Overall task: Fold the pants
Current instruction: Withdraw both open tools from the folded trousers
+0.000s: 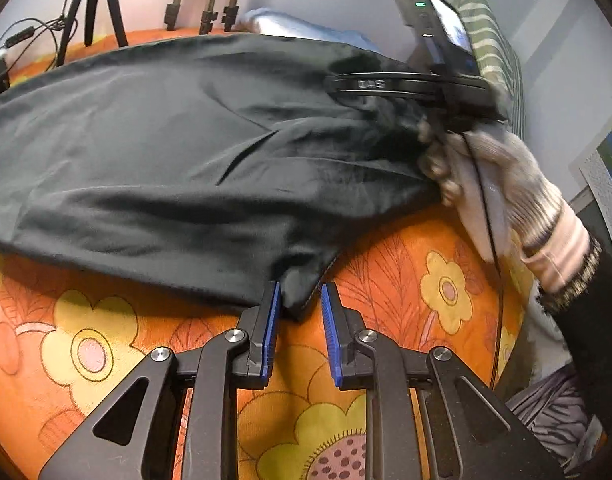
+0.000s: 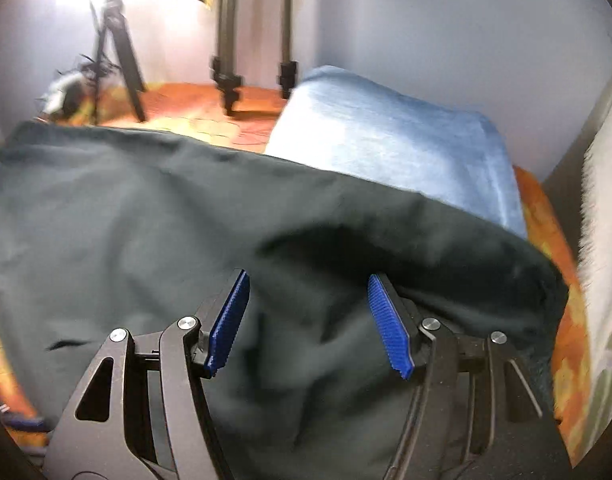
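Observation:
Dark green-black pants [image 1: 177, 152] lie spread across the orange flowered bedspread [image 1: 406, 280]. My left gripper [image 1: 301, 300] is open, its blue pads on either side of the pants' near corner, which reaches in between them. My right gripper [image 2: 308, 320] is wide open over the pants [image 2: 145, 220], with rumpled cloth between and under its fingers. In the left wrist view the right gripper's body [image 1: 426, 88] sits at the pants' far right end, held by a gloved hand [image 1: 498, 176].
A folded light blue cloth [image 2: 394, 152] lies beyond the pants on the right. Tripod legs [image 2: 225, 72] and cables [image 1: 33, 36] stand at the back by the wall. A green striped pillow [image 1: 494, 52] leans at the right edge.

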Demonstrator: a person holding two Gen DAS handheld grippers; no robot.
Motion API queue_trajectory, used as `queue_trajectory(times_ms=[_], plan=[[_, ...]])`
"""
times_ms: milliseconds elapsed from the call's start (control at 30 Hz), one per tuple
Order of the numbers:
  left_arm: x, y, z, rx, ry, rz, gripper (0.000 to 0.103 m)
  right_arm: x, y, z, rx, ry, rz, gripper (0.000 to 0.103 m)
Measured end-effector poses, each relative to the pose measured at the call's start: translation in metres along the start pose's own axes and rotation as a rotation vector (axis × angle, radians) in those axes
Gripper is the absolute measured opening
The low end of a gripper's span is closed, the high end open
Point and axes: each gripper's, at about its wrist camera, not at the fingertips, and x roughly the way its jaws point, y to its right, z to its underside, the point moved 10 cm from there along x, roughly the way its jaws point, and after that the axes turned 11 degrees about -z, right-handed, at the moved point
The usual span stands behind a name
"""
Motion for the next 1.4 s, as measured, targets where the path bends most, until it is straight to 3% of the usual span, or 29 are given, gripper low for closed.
queue_trajectory(times_ms=[233,433,500,633,767,1067,1267,1400], plan=[[-0.009,-0.001,0.01,0.023,-0.009,-0.002,0.019,-0.002,0.009,0.006,0.024,0.0,0.004,0.064],[-0.022,-0.003,0.013,0.027,0.003,-0.01,0.019,-0.036,0.004,0.013,0.032,0.041,-0.01,0.064],[-0.033,-0.007,0.008,0.022,0.03,-0.023,0.036,-0.05,-0.002,0.017,0.034,0.049,-0.027,0.064],[-0.061,-0.027,-0.001,-0.017,0.091,-0.037,0.043,-0.081,-0.024,0.026,0.018,0.061,-0.07,0.064],[-0.082,-0.064,-0.003,-0.079,0.135,-0.086,0.052,-0.107,-0.061,0.032,-0.02,0.062,-0.13,0.064],[-0.107,-0.156,-0.01,-0.279,0.182,-0.188,0.055,-0.156,-0.148,0.078,-0.023,0.056,-0.269,0.066],[-0.108,-0.225,-0.003,-0.379,0.166,-0.268,0.057,-0.158,-0.175,0.089,-0.013,0.076,-0.3,0.071],[-0.117,-0.29,0.003,-0.508,0.165,-0.308,0.057,-0.147,-0.19,0.083,-0.021,0.087,-0.312,0.071]])
